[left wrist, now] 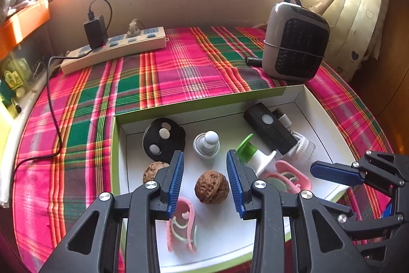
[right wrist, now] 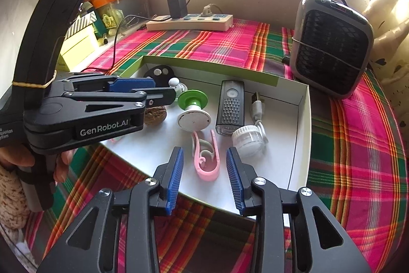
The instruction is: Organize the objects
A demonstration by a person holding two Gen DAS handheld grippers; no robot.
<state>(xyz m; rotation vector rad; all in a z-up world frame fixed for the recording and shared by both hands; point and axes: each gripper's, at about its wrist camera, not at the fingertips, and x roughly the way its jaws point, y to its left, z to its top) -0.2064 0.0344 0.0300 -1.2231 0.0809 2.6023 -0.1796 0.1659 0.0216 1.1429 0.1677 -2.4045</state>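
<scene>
Left gripper [left wrist: 205, 179] open over white tray [left wrist: 294, 104], walnut [left wrist: 211, 186] between blue pads [left wrist: 176, 181], untouched. Second walnut [left wrist: 153, 170] left of it, pink clip [left wrist: 181, 227] below. Right gripper [left wrist: 337, 174] at tray's right edge. Plaid-covered tabletop [left wrist: 179, 68], power strip [left wrist: 115, 47], small heater [left wrist: 296, 40] behind.

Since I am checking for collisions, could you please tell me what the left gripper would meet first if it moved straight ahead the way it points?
Most likely the brown wrinkled walnut, lying loose between the open blue pads of the left gripper on the floor of the white cardboard box; depth is uncertain.
</scene>
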